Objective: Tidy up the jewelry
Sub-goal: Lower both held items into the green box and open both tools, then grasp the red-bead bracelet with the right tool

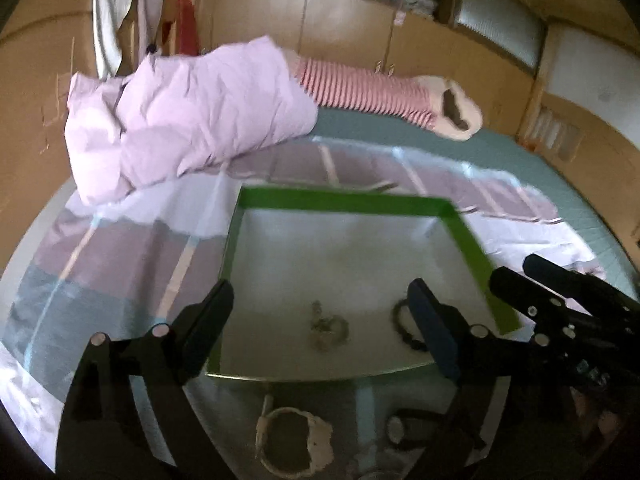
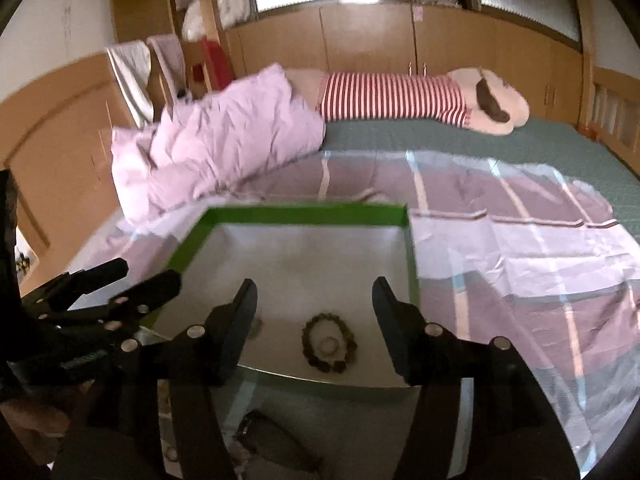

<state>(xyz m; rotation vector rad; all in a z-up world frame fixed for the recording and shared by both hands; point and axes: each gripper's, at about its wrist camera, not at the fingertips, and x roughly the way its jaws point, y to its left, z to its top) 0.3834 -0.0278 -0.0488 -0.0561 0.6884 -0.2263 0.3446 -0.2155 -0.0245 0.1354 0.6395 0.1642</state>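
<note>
Green-rimmed tray on a checked sheet on the bed. Left tongs spread wide, holding nothing, above a pale chain bracelet lying in the tray. Right tongs partly open, empty, over a brown beaded bracelet in the tray. White watch just before the tray's near rim.
</note>
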